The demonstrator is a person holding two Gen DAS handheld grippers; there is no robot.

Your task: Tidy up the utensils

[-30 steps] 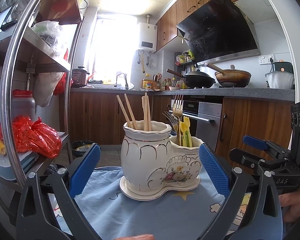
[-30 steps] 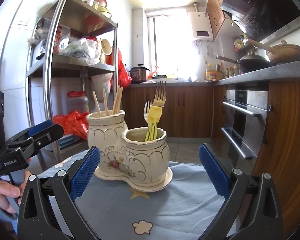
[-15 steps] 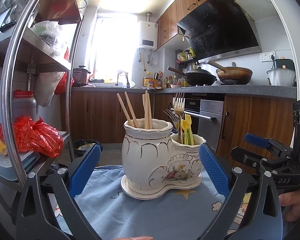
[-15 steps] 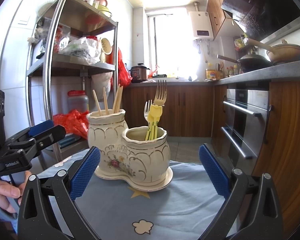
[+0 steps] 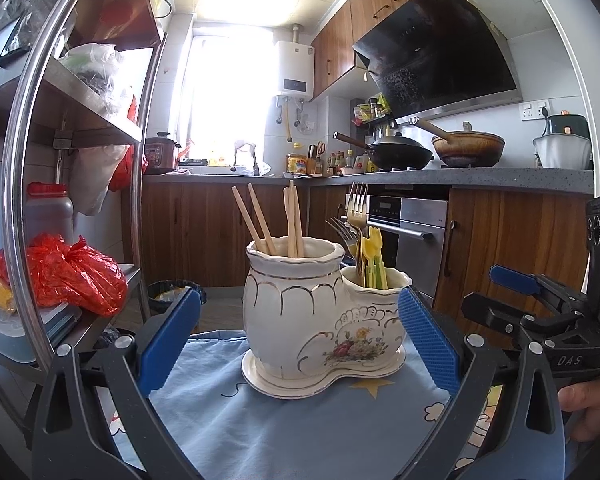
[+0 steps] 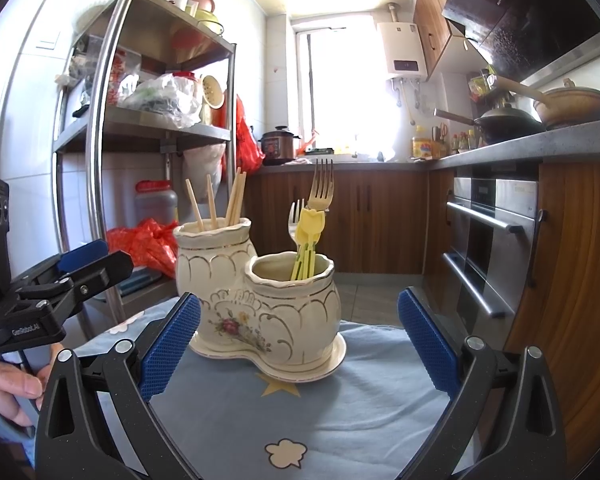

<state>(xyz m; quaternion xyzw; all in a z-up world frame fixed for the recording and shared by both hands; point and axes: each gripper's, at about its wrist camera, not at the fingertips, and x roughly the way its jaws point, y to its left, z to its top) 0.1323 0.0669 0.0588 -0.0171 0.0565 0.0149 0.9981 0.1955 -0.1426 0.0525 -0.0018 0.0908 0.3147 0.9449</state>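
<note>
We are holding both grippers, left gripper point(image 5: 298, 336) and right gripper point(image 6: 298, 340), jaws spreading wide and empty, facing the ceramic holder point(image 5: 324, 312) with chopsticks point(image 5: 268, 220) and forks point(image 6: 320, 196) on blue cloth point(image 6: 340, 412).

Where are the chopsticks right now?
The chopsticks stand in the taller cup of the ceramic holder, left of the forks in the left wrist view.

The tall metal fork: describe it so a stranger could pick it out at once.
On the blue cloth stands a white double holder. Its taller pot holds chopsticks; its lower pot holds the forks. Among those, the tall fork is metal and rises well above the yellow plastic forks and the shorter metal fork.
</note>
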